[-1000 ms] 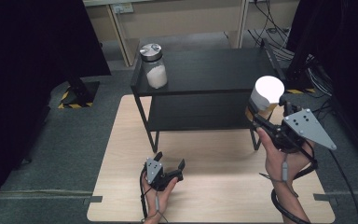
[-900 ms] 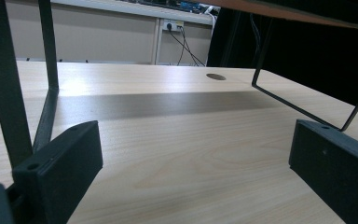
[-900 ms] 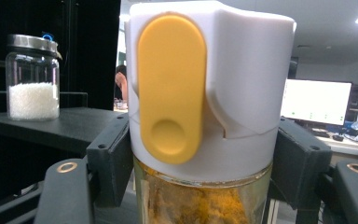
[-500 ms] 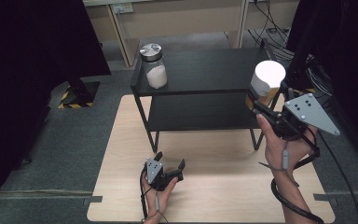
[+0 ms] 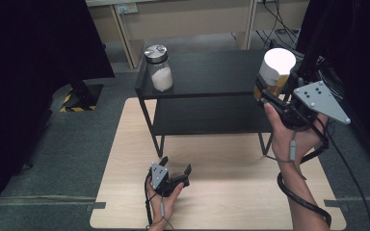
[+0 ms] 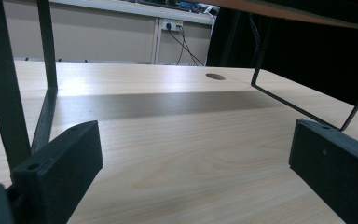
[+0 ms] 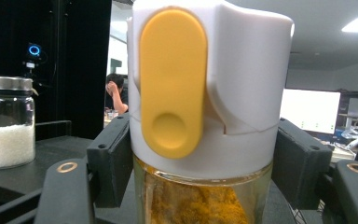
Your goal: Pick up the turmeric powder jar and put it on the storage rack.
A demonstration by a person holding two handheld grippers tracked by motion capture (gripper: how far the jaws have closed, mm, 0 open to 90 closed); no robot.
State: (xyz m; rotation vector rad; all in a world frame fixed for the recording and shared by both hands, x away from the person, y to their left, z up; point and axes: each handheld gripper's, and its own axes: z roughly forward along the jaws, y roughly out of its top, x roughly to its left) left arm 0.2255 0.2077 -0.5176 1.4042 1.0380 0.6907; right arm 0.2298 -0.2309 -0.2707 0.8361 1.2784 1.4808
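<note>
My right gripper (image 5: 269, 91) is shut on a spice jar (image 5: 275, 72) with a white cap and yellow powder inside, held upright above the right end of the black shelf's top (image 5: 212, 72). Close up in the right gripper view, the spice jar (image 7: 205, 116) has a yellow flip tab, and both jaws press its sides just under the cap. A glass jar of white grains (image 5: 158, 68) with a metal lid stands on the shelf's top at the left; the same glass jar (image 7: 7, 123) appears left in the right gripper view. My left gripper (image 5: 176, 169) rests open on the wooden table (image 5: 221, 192), nothing between its jaws.
The black two-level shelf (image 5: 202, 115) stands on the far half of the table on thin metal legs (image 6: 46, 74). A dark curtain (image 5: 29, 72) hangs at the left. Cables trail from the right gripper down the forearm. A person sits far off in the right gripper view.
My right gripper has carried the spice jar upward and away from me, from beside the shelf's right edge to above its top. The left gripper has stayed put.
</note>
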